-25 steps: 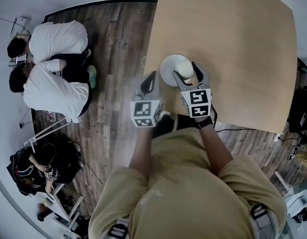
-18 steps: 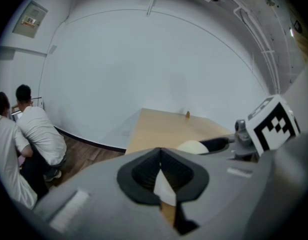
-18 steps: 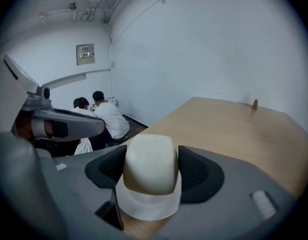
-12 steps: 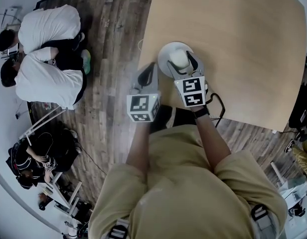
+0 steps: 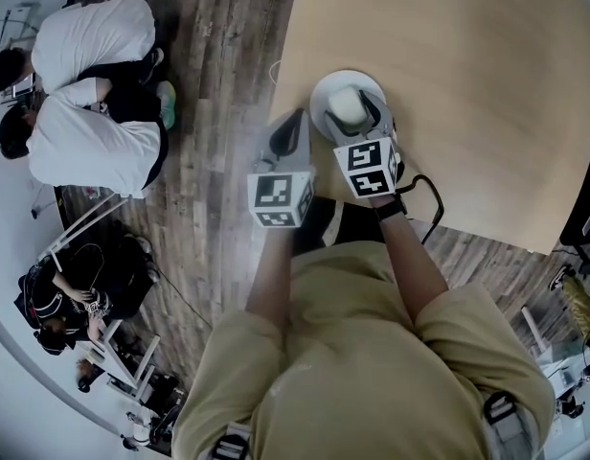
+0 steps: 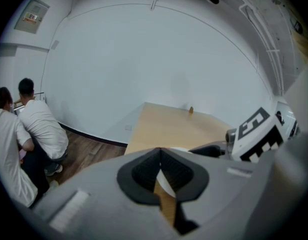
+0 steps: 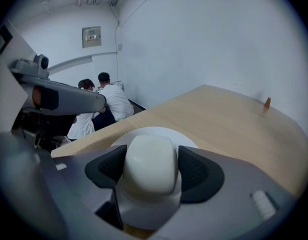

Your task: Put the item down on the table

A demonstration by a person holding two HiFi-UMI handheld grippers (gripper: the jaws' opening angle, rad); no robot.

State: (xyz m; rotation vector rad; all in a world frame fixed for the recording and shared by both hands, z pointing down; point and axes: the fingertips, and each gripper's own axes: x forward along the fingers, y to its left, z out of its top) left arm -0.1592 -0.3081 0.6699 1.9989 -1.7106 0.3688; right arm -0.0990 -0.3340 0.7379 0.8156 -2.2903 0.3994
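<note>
The item is a white round lid with a domed knob (image 5: pixel 326 92). It sits low over the near left corner of the light wooden table (image 5: pixel 467 94); I cannot tell whether it touches the top. My right gripper (image 5: pixel 353 113) is shut on the knob (image 7: pixel 150 164), with a dark pad pressed on each side and the lid's rim (image 7: pixel 154 134) showing beyond. My left gripper (image 5: pixel 288 140) hangs just left of the table's edge, over the floor, shut with nothing in it. In the left gripper view its pads (image 6: pixel 144 171) meet and the right gripper's marker cube (image 6: pixel 256 134) shows beside it.
Two people in white shirts (image 5: pixel 84 113) crouch on the wooden floor to the left, and another person (image 5: pixel 75 305) sits lower left. A black cable (image 5: pixel 424 195) loops at the table's near edge. A small brown object (image 7: pixel 267 102) stands at the far edge.
The right gripper has carried the white lid a little farther in over the table. The left gripper has moved along beside it, still shut.
</note>
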